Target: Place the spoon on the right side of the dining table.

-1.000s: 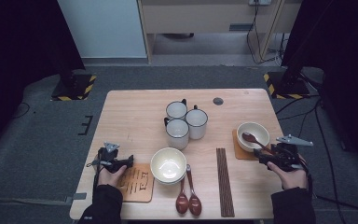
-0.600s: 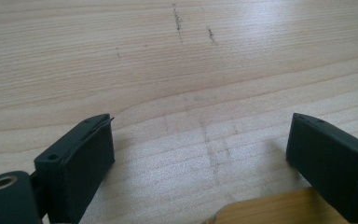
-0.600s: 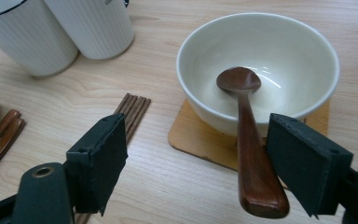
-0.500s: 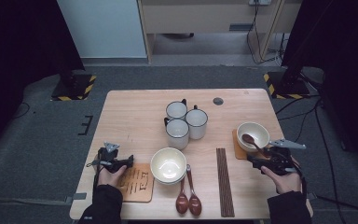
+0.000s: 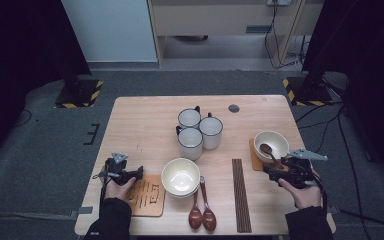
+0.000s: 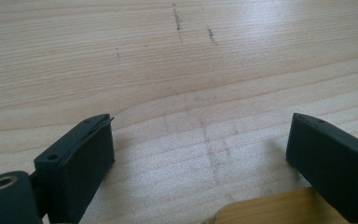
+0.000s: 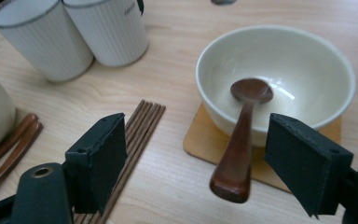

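From the high view, the right gripper [image 5: 275, 172] sits near the table's [image 5: 145, 120] right edge, just in front of a cream bowl [image 5: 271, 145] that stands on a small wooden coaster [image 5: 255, 159]. A brown spoon [image 5: 269, 154] leans in that bowl, its handle pointing out over the rim toward the gripper. The left gripper [image 5: 130, 174] rests at the front left, beside a wooden mat [image 5: 147, 197]. A second bowl [image 5: 180, 176], two more spoons [image 5: 202, 210], a bundle of chopsticks [image 5: 240, 192] and three mugs [image 5: 199, 131] lie between the hands

In the left gripper view, the jaws stand wide apart over bare table wood [image 6: 168, 70], holding nothing; a corner of the mat [image 6: 270, 210] shows at the bottom

In the right gripper view, the jaws are spread open, one on each side of the spoon [image 7: 240, 154] handle without touching it. The spoon's head lies inside the bowl [image 7: 279, 70], the handle end hanging over the coaster [image 7: 200, 140]. The chopsticks [image 7: 137, 135] lie to the left, and two mugs [image 7: 74, 32] stand behind
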A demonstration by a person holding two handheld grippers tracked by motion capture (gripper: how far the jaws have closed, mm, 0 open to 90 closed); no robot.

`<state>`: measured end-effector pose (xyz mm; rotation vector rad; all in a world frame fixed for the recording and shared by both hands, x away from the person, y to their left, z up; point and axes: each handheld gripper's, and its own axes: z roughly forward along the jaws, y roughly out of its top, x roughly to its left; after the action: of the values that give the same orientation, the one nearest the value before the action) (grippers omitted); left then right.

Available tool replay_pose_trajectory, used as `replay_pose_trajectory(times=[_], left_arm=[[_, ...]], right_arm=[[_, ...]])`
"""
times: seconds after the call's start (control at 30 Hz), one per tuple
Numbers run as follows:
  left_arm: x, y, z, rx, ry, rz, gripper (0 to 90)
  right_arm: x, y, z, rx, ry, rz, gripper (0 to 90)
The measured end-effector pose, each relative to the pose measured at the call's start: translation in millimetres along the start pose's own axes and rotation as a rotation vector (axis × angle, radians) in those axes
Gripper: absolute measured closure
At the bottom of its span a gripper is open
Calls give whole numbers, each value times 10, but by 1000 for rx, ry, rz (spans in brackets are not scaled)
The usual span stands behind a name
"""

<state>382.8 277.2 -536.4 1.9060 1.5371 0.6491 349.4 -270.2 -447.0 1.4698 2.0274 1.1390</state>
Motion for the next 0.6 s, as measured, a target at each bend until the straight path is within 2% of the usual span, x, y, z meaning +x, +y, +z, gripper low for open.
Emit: replay_pose_trajectory(times=[0.07, 0.17, 0.3, 0.6], left_arm=[[0, 0, 0, 0, 0, -1, 66], [-1, 0, 0, 0, 0, 0, 66], [-1, 0, 0, 0, 0, 0, 65], [5, 1, 0, -1, -3, -1, 65]], right_arm=[[6, 34, -64, -40, -4, 3, 219], [30, 49, -84, -57, -5, -2, 229], [114, 57, -64, -51, -5, -26, 255], [288, 44, 4, -42, 39, -45, 256]])
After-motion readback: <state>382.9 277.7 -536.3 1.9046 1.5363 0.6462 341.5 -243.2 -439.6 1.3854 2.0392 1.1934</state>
